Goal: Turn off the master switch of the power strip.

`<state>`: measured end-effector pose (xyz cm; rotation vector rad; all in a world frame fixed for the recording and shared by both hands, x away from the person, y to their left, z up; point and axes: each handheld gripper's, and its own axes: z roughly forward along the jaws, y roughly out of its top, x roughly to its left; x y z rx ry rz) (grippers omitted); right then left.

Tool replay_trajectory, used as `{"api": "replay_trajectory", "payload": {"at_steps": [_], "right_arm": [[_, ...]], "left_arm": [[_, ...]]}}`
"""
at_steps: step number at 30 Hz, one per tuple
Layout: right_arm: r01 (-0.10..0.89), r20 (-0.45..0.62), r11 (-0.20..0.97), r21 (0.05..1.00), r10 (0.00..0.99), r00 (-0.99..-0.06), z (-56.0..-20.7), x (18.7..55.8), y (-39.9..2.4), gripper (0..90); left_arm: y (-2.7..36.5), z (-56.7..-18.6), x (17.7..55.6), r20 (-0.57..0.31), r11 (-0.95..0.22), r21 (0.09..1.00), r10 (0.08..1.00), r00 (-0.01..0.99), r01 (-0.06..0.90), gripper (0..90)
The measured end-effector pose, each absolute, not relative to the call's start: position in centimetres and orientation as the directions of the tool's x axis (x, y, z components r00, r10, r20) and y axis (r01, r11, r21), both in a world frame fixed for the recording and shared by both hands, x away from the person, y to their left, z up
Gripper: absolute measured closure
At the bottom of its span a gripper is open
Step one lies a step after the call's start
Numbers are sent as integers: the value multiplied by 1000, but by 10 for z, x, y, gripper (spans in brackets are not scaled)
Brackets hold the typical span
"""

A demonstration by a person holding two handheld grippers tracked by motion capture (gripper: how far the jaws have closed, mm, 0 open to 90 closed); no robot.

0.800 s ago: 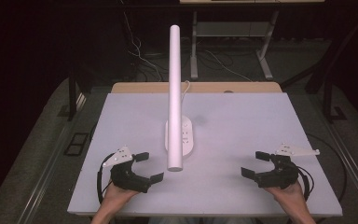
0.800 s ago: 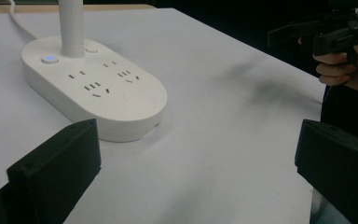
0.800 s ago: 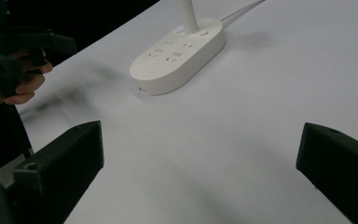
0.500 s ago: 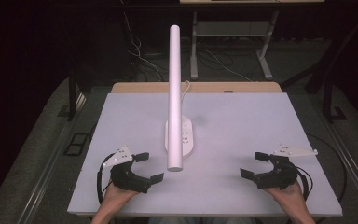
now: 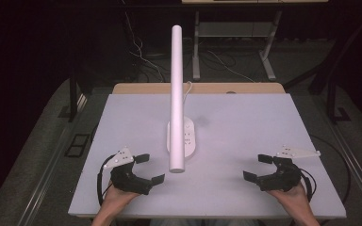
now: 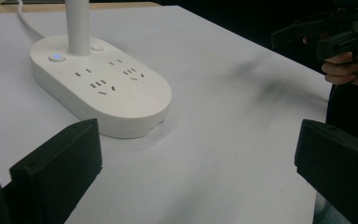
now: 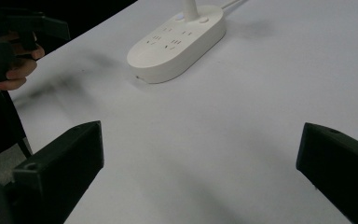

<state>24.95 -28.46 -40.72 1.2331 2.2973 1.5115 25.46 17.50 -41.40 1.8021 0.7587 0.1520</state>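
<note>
Clearly nothing has been taken hold of yet. The left gripper [image 5: 147, 168] sits at the near left of the white worktop [image 5: 264, 127], the right gripper [image 5: 258, 168] at the near right, each held low in a hand at the near edge, and both have their fingers spread wide apart with nothing between them. Between the two, at the middle of the worktop, stands the desk lamp [image 5: 176, 99]: an oval white base [image 5: 191, 136] with plug sockets on its top, and a long white tube rising from the base's far end and leaning toward the near side. A white cable [image 5: 187, 88] runs off from it toward the far edge. In the left gripper view the base [image 6: 103, 88] is just ahead and left, with a small lit button [image 6: 56, 57] beside the foot of the stem and a second button on the other side of it; in the right gripper view the base [image 7: 177, 42] lies farther off, up and left.

To my eye this is the approach stage, both grippers aimed inward at the lamp. The next move would call for one gripper to come forward to the base or stem, likely the left since it is closer, keeping clear of the overhanging tube.

As for containers, I see none on the worktop; the sockets in the base are all free of plugs.
</note>
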Motion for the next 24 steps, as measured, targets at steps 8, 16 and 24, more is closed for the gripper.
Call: {"api": "replay_trajectory", "payload": {"at_steps": [8, 16, 24], "right_arm": [[561, 303, 187, 806, 685, -663, -408, 249, -283, 0], [563, 299, 197, 803, 683, -666, -409, 249, -283, 0], [568, 303, 194, 800, 686, -661, -409, 249, -284, 0]], "left_arm": [[175, -411, 256, -259, -185, 887, 561, 786, 424, 0], [174, -407, 260, -254, -198, 882, 563, 786, 427, 0], [177, -397, 268, -250, -201, 881, 569, 783, 427, 0]]}}
